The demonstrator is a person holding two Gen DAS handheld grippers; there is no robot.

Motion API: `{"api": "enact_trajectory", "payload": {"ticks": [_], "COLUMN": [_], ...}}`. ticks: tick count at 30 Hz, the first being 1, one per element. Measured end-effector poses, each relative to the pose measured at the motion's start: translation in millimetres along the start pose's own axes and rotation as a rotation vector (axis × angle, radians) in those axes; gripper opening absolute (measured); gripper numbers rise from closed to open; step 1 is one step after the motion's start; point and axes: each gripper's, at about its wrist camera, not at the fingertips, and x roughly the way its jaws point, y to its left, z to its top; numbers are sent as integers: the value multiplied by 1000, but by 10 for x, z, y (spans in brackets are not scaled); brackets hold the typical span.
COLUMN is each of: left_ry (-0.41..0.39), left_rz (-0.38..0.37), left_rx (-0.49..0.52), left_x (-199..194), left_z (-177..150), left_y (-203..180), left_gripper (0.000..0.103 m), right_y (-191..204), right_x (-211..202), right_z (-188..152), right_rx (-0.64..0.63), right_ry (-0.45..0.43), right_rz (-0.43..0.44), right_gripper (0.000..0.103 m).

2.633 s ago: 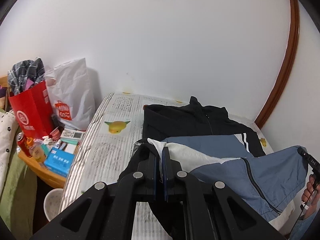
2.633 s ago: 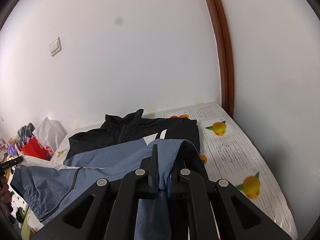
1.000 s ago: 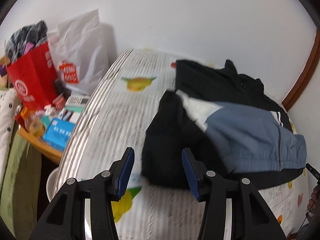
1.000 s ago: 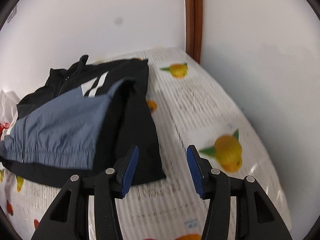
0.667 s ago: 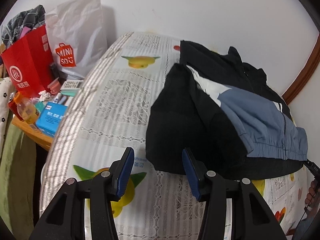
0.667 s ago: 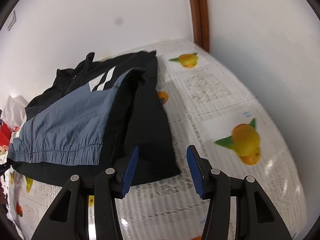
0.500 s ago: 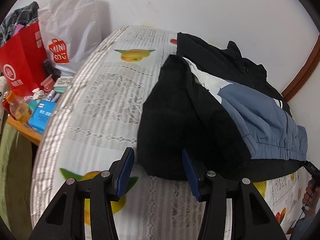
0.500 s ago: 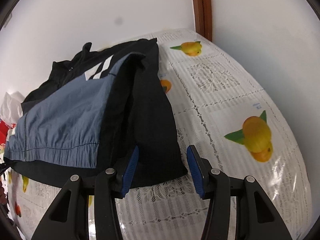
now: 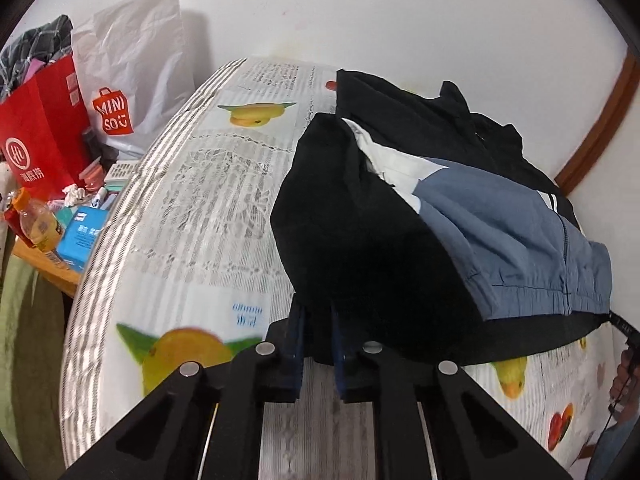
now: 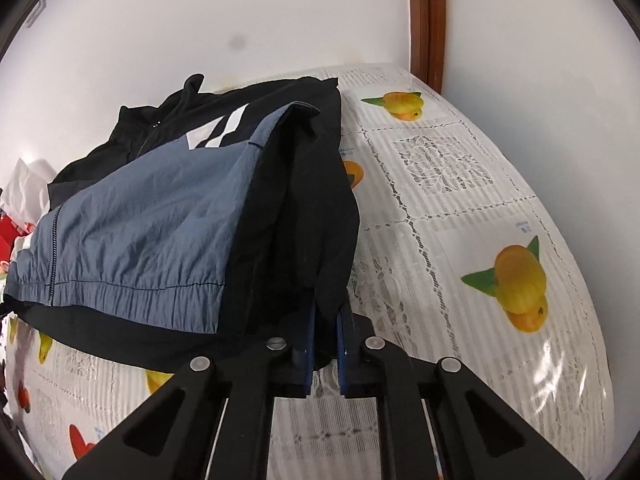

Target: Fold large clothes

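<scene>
Jacket (image 9: pixel 400 216) lies folded on the tablecloth (image 9: pixel 208 208), collar toward the wall, hem nearest; left gripper (image 9: pixel 318 332) and right gripper (image 10: pixel 325 332) each pinch 1 black hem corner.

White wall (image 9: pixel 360 8) ahead of you, plain, small dark smudge in right view. Brown wooden door frame (image 10: pixel 427 20) at corner, upright; seen also at right edge of left view. Table under you wears white lace cloth (image 9: pixel 208 208) with fruit prints and striped bands. Low wooden side table (image 9: pixel 44 266) to your left, cluttered: red paper bag (image 9: pixel 38 128), white shopping bag (image 9: pixel 132 64), orange drink bottle (image 9: pixel 38 226), blue box (image 9: pixel 82 236). Light even, soft glare on cloth.
</scene>
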Motion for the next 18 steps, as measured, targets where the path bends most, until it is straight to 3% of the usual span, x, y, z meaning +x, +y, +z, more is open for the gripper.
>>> {"api": "enact_trajectory", "payload": {"ticks": [11,18], "left_ry": [25,15], "left_rz": [21,51], "left_rx": [29,27], "left_x": [-344,-475], "left_z": [-516,-598], "left_y": [17,3], "left_gripper": [11,18], "right_y": [-127,-358], "right_x": [-291,-428], "right_z": [-255,-407], "right_rx": [-25,-18], "right_ry": [7,10], "right_rz": [38,-101], "right_gripper": [9,11]}}
